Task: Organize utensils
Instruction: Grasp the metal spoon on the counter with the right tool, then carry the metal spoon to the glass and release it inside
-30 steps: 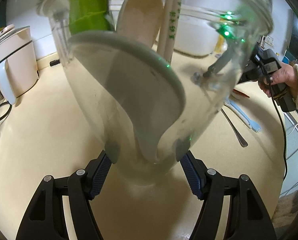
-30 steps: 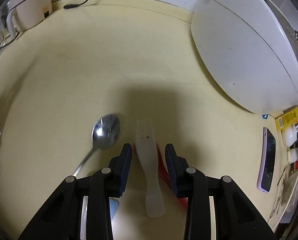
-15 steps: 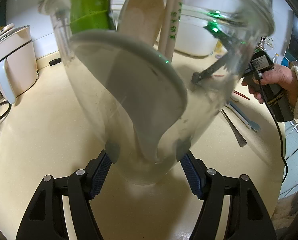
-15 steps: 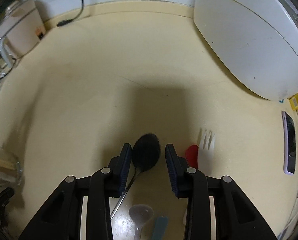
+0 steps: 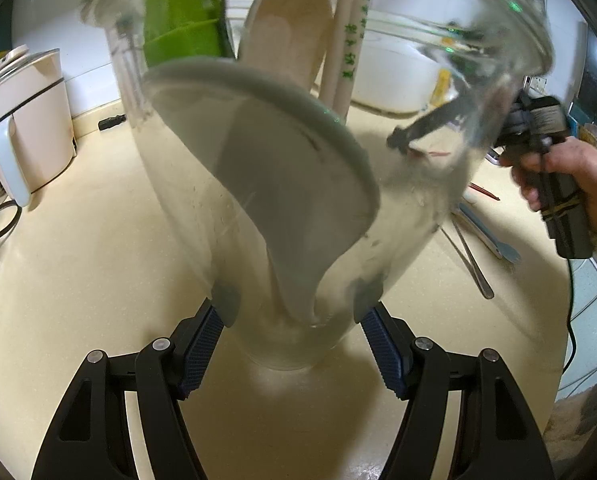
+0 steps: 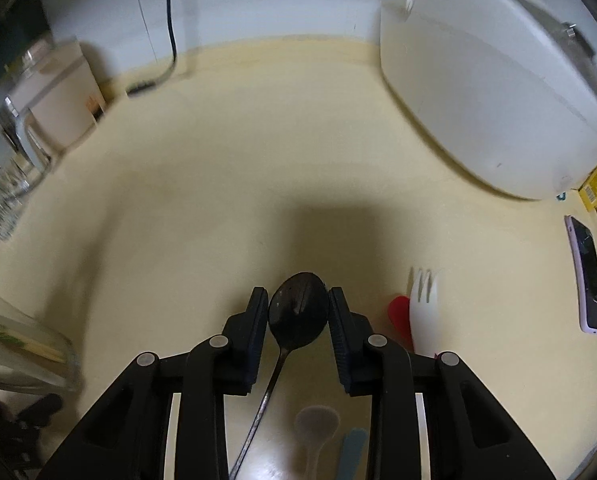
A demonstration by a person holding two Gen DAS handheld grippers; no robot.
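Note:
My left gripper (image 5: 294, 312) is shut on the lower part of a clear glass jar (image 5: 202, 208), which it holds tilted. Inside stand a grey spatula (image 5: 290, 184), a wooden spoon (image 5: 286, 28), chopsticks (image 5: 348, 52) and a green utensil (image 5: 178, 12). My right gripper (image 6: 297, 304) points down at the counter. Its jaws are closing, and the pads touch both sides of the bowl of a metal spoon (image 6: 297, 308). Its handle (image 5: 470, 264) runs back under the gripper. Through the glass the right gripper (image 5: 396, 144) shows, held by a hand (image 5: 558, 168).
Right of the spoon lie a white plastic fork (image 6: 422, 300) and a red spoon (image 6: 400, 316). A translucent spoon (image 6: 316, 424) and a blue handle (image 6: 354, 444) lie nearer. A white rice cooker (image 6: 490, 92), a phone (image 6: 588, 276) and a pink appliance (image 5: 22, 120) ring the counter.
My right gripper has swung from over the white fork to the metal spoon, and its jaws have narrowed onto the bowl. The left gripper and the jar have kept still.

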